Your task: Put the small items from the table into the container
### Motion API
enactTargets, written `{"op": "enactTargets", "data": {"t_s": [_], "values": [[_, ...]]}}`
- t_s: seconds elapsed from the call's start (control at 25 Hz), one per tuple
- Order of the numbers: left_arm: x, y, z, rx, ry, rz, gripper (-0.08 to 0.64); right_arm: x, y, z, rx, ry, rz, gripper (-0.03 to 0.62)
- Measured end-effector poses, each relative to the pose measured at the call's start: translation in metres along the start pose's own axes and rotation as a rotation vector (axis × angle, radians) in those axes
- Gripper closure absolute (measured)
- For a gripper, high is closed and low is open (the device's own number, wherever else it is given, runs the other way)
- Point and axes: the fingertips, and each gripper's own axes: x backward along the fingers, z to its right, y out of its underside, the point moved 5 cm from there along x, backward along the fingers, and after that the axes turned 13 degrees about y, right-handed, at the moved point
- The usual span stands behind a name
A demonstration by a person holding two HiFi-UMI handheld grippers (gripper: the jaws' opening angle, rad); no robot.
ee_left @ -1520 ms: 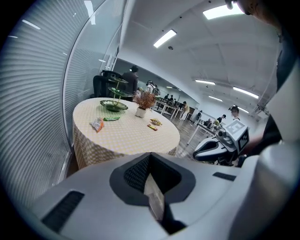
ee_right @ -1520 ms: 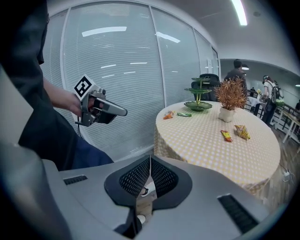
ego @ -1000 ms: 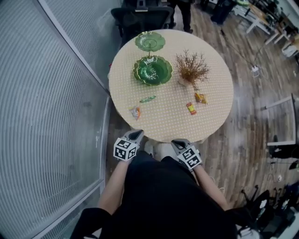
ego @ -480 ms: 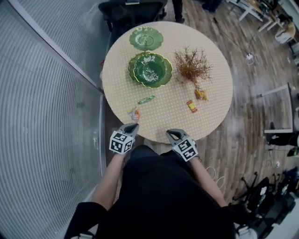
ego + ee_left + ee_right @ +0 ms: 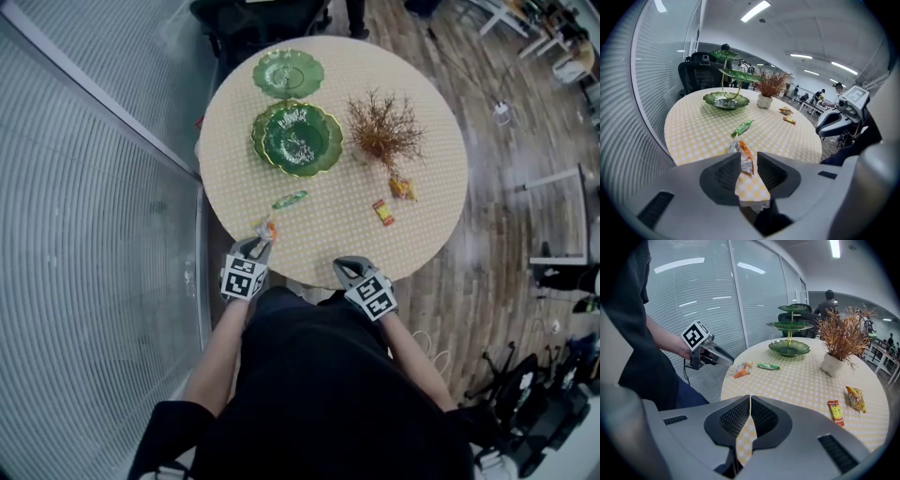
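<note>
- The orange-and-silver snack packet (image 5: 744, 155) lies on the checked table (image 5: 328, 239) close to its near edge. It is well apart from the green tiered dish (image 5: 255, 136) that I take for the container.
- The left gripper (image 5: 748, 164) has its jaws apart, with the packet showing in the gap; neither pad seems to press on it.
- Risk: closing too shallow could pinch only a crinkled corner, so the packet slips out on the carry.
- Risk: a low approach could snag the cloth or nudge the packet off the edge.
- The right gripper (image 5: 750, 401) has its jaws together on nothing and hangs at the table's rim.
- Only the right gripper view gives the side-on look: the left tips sit at the packet's near end, contact unclear.
- Only the head view lays out the rest: the green packet (image 5: 290, 200), the red packet (image 5: 383, 212) and the yellow packet (image 5: 403, 188) beside the dried plant (image 5: 384, 127).
</note>
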Motion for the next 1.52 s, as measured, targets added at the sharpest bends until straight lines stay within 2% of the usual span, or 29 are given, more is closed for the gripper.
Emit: {"op": "enactTargets", "data": {"t_s": [0.24, 0.6, 0.64, 0.76, 1.04, 1.28, 1.52], "values": [[-0.013, -0.001, -0.022, 0.024, -0.061, -0.050, 0.382, -0.006, -0.008, 0.007, 0.010, -0.015, -0.005, 0.565], [-0.032, -0.009, -0.035, 0.054, -0.085, -0.080, 0.375, -0.010, 0.002, 0.022, 0.010, -0.032, -0.053, 0.565], [-0.033, -0.009, -0.036, 0.053, -0.087, -0.089, 0.380, -0.011, 0.001, 0.023, 0.010, -0.034, -0.054, 0.565], [-0.034, -0.008, -0.039, 0.056, -0.106, -0.110, 0.481, -0.013, -0.001, 0.025, 0.011, -0.038, -0.052, 0.565], [-0.033, -0.010, -0.040, 0.038, -0.124, -0.122, 0.545, -0.014, -0.005, 0.030, 0.007, -0.031, -0.042, 0.565], [-0.033, -0.009, -0.036, 0.026, -0.104, -0.117, 0.551, -0.015, -0.002, 0.029, 0.001, -0.022, -0.035, 0.565], [-0.026, -0.019, -0.019, 0.030, -0.013, -0.021, 0.549, -0.019, 0.007, 0.023, -0.003, -0.013, -0.034, 0.565]]}}
